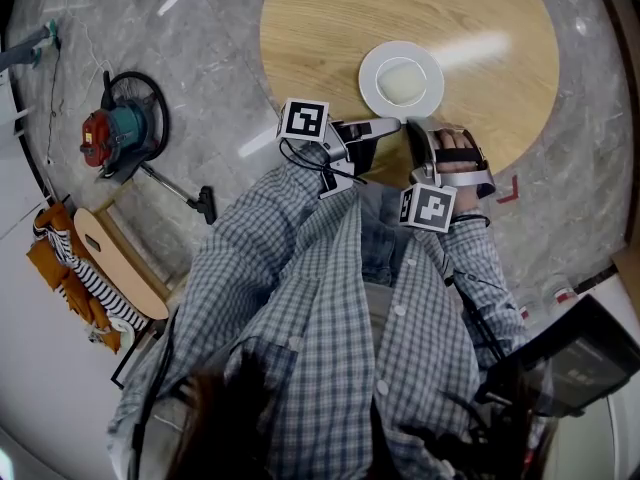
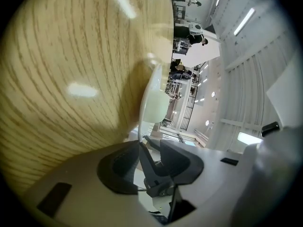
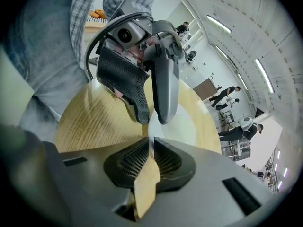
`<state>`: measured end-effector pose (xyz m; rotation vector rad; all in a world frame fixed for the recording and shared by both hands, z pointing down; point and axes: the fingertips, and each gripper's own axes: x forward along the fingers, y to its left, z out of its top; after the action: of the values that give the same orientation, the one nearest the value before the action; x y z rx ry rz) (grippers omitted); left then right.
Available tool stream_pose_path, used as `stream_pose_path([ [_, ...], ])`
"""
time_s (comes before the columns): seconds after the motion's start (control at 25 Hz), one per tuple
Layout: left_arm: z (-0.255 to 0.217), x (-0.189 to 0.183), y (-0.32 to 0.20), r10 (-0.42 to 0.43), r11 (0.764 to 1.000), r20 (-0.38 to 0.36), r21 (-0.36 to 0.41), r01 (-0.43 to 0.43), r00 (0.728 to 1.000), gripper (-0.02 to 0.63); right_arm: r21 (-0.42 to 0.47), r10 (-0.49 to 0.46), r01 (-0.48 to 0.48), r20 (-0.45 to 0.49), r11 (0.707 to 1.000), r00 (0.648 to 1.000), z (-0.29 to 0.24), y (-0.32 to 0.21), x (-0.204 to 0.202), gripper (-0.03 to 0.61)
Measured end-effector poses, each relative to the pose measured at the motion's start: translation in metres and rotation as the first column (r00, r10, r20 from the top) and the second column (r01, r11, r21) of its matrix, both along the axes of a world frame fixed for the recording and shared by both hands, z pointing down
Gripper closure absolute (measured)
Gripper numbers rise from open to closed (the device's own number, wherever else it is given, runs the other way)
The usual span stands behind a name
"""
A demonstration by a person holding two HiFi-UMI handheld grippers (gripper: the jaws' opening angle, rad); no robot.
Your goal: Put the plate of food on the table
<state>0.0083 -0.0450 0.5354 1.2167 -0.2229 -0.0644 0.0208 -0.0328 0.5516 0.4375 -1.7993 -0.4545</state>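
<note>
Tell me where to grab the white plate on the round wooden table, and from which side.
Take the plate by its thin rim at the edge beside the left gripper, coming in low and level from that side. It lies flat on the table, so likely only the upturned rim offers something to pinch, and the food sits mid-plate, clear of the jaws.

— What does the plate [image 1: 375,61] look like?

— Small, round and white, with a broad, smooth rim. A pale, creamy mound of food [image 1: 403,82] fills its shallow middle.

— How does it lie?

— Flat and level on the round table [image 1: 320,18], on the side nearest the person and close to that edge.

— And the table?

— Light wood with a clear grain running across the top. A bright streak of glare falls on the wood just beside the plate.
</note>
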Motion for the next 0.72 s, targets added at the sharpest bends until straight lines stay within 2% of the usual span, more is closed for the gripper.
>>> stream_pose_path([
  [0.16,-0.014,0.002,0.008,0.003,1.0,-0.06,0.022,-0.002,0.998,0.469,-0.006,-0.015,0.015,-0.019,1.0,1.0,0.005,0.001,-0.001,0.535],
  [0.36,-0.021,0.001,0.007,-0.027,0.999,-0.089,0.032,0.03,0.996,0.472,-0.016,0.0,0.0,-0.001,1.0,1.0,0.005,0.001,-0.001,0.535],
  [0.4,-0.022,0.0,0.006,-0.033,0.999,-0.085,0.037,0.037,0.996,0.486,-0.027,0.017,-0.017,0.014,0.999,1.0,0.004,0.001,-0.001,0.535],
  [0.48,-0.022,-0.003,0.004,-0.047,0.997,-0.067,0.054,0.051,0.997,0.583,-0.062,0.067,-0.063,0.058,0.996,0.996,0.003,0.001,-0.001,0.535],
  [0.52,-0.022,-0.005,0.003,-0.057,0.996,-0.059,0.062,0.06,0.997,0.606,-0.083,0.092,-0.086,0.08,0.993,0.992,0.003,0.001,-0.002,0.534],
  [0.72,-0.021,-0.01,-0.004,-0.09,0.989,-0.022,0.118,0.092,0.996,0.606,-0.156,0.19,-0.166,0.155,0.974,0.969,0.001,0.0,0.002,0.531],
])
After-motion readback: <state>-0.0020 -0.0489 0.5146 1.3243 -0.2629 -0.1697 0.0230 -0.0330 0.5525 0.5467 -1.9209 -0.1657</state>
